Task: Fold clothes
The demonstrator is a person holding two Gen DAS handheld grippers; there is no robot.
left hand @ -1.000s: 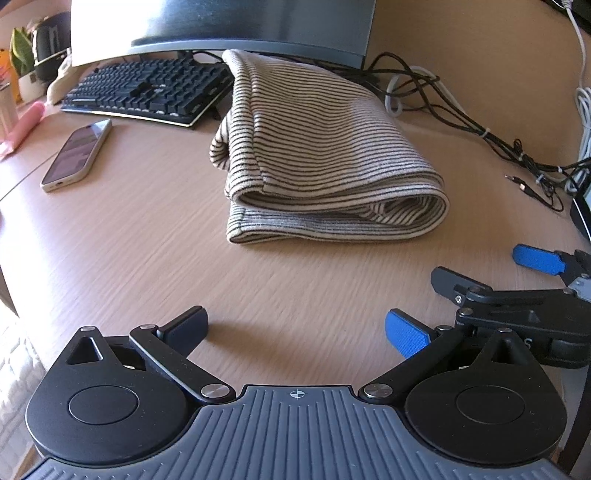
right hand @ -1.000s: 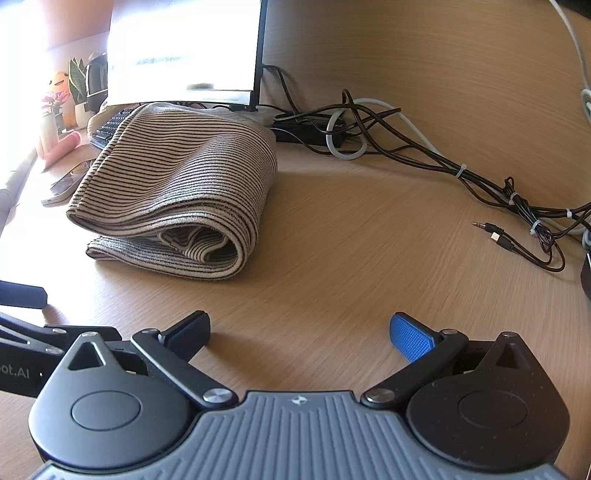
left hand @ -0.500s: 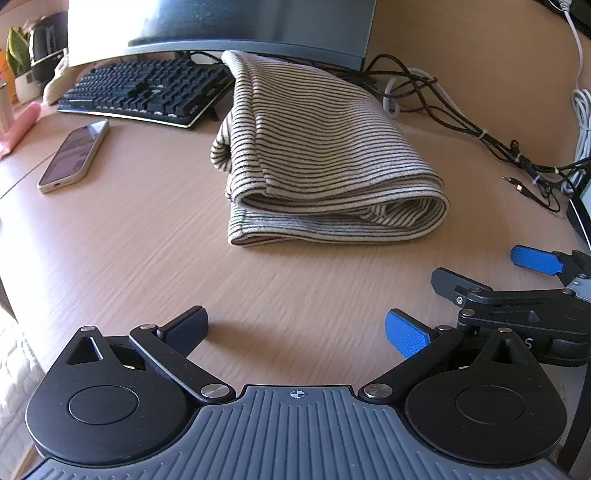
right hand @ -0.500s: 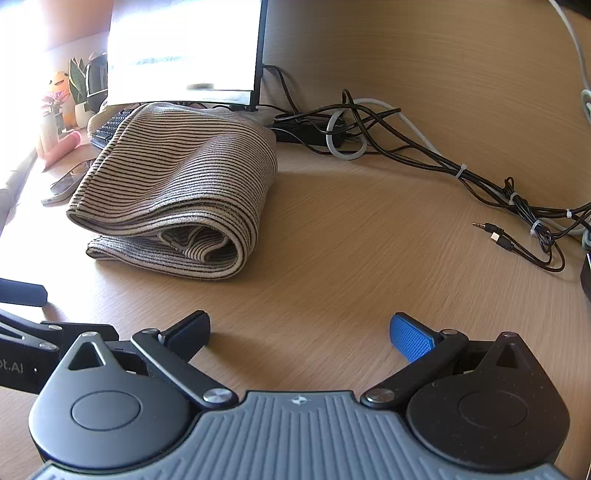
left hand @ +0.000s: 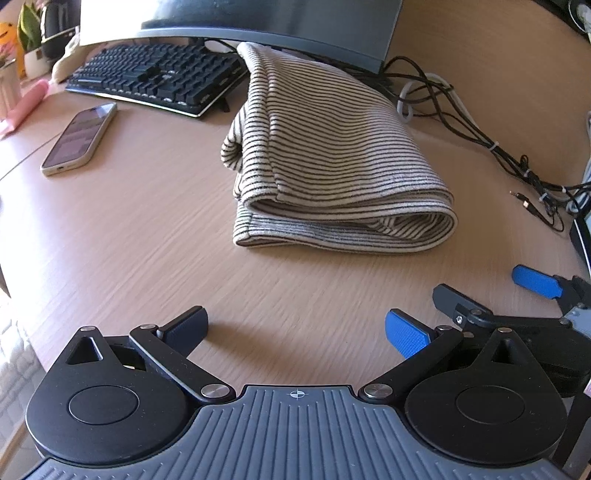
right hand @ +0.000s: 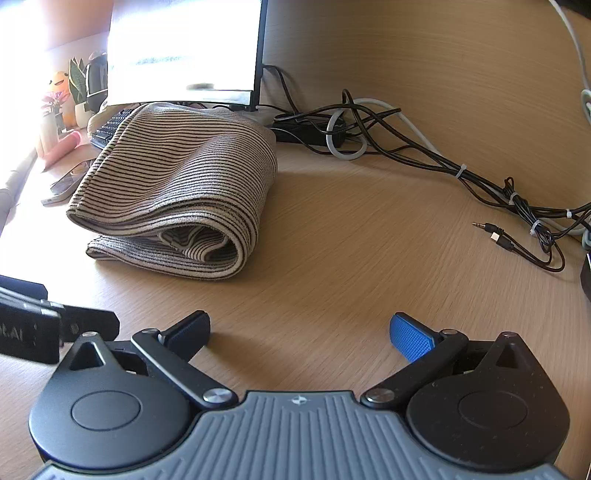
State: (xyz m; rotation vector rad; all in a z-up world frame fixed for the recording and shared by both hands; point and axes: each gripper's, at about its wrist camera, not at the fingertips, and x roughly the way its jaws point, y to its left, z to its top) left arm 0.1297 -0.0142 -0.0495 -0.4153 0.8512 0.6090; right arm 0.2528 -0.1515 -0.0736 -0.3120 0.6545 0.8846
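Observation:
A cream garment with thin dark stripes (left hand: pixel 332 158) lies folded in a thick bundle on the wooden desk (left hand: pixel 129 229), its rolled edge facing me; it shows too in the right wrist view as the striped garment (right hand: pixel 184 177). My left gripper (left hand: pixel 297 328) hangs open over bare desk, short of the bundle, nothing between its fingers. My right gripper (right hand: pixel 301 330) is open as well, to the right of the bundle and apart from it. The right gripper (left hand: pixel 495 291) also shows at the right edge of the left wrist view.
A black keyboard (left hand: pixel 155 77) and a monitor (left hand: pixel 240 18) stand behind the garment. A phone (left hand: pixel 79 138) lies to the left. Tangled cables (right hand: pixel 424 147) with a loose audio plug (right hand: pixel 487 230) run along the back right. Plants (right hand: pixel 70 92) sit far left.
Both grippers stay open and nearly still. The left wrist view has shifted slightly, with the garment and phone sliding a little lower and right in its frame.

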